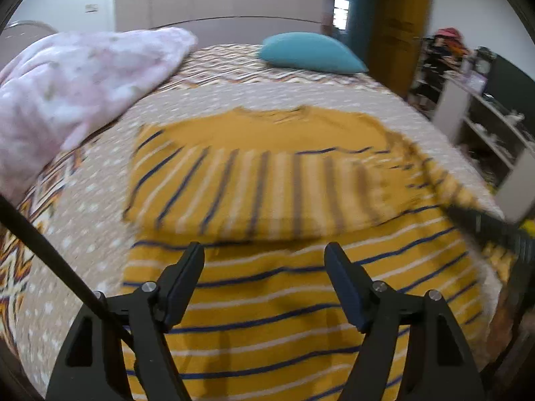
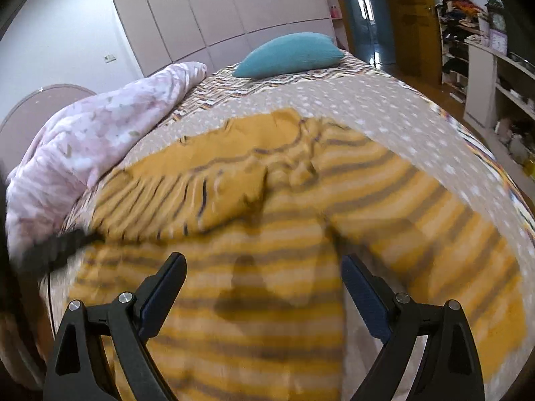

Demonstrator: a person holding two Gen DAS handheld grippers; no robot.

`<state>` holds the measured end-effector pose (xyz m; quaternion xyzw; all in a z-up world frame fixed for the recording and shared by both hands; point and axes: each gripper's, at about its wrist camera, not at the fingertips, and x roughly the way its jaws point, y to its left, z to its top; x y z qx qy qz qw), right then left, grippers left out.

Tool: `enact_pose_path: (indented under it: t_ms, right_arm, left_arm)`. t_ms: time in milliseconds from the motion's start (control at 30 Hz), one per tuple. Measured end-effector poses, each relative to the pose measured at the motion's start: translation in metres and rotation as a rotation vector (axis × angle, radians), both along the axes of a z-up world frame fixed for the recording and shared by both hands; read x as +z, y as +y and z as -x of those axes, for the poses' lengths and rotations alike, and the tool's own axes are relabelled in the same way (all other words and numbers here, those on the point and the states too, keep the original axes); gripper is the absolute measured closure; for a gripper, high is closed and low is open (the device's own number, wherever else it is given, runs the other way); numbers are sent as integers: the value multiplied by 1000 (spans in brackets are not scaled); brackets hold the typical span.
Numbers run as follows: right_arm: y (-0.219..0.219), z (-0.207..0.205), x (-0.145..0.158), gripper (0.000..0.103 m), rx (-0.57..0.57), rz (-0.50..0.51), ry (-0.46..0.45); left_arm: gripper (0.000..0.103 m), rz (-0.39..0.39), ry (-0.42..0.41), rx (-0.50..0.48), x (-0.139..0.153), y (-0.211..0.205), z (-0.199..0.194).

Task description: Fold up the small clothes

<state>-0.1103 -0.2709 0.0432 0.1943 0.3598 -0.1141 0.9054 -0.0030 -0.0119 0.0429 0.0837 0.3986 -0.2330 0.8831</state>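
Note:
A mustard-yellow shirt with white and navy stripes (image 1: 267,300) lies flat on the bed. One sleeve is folded across its upper body (image 1: 254,190). My left gripper (image 1: 264,254) hovers open and empty just above the shirt's middle. The right gripper's fingers (image 1: 495,230) show at the shirt's right edge. In the right wrist view the same shirt (image 2: 267,207) fills the frame, blurred. My right gripper (image 2: 264,264) is open and empty above it. The left gripper's finger (image 2: 57,244) shows at the left edge.
The bed has a beige dotted cover (image 1: 200,100) with patterned borders. A pink floral quilt (image 1: 73,80) is bunched at the left. A teal pillow (image 1: 311,53) lies at the far end. Shelves (image 1: 485,117) and a doorway stand to the right.

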Motion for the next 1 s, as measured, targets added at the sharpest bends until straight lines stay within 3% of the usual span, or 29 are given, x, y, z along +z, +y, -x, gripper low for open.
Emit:
enact_pose_path:
  t_ms: [167,267,367,433,500,700,833,967,1000]
  right_arm:
    - [-23,-71,-19,14,4,-46,86]
    - [-27,-97,-35,21,26,-39,162]
    - [-23,-101,-33,56,65,-37,168]
    - [-18,-98,-22,88,73,7,168]
    - [-15,-94,-13,96,82,38,161]
    - [-32,-101,22,102,-3,120,108]
    - [-62,-117,22,102,-100,124,133]
    - [-73,-118,7,99,-67,-15,152]
    - [-71,-116,2,91,-53,-40,152]
  left_arm:
    - [30,45,64,81,-16,21,-7]
    - [30,71,54,110,-14,29,-7]
    - [30,70,39,127,-9,33,-4]
    - [29,63,30,149,-6,35,-4]
    - [29,59,29,160,-4,37,-4]
    - [29,52,9,177,0,43,-3]
    - [29,53,15,194,0,49,-4]
    - [29,49,20,205,-2,52,-6]
    - [29,46,22,206,-3,51,-7]
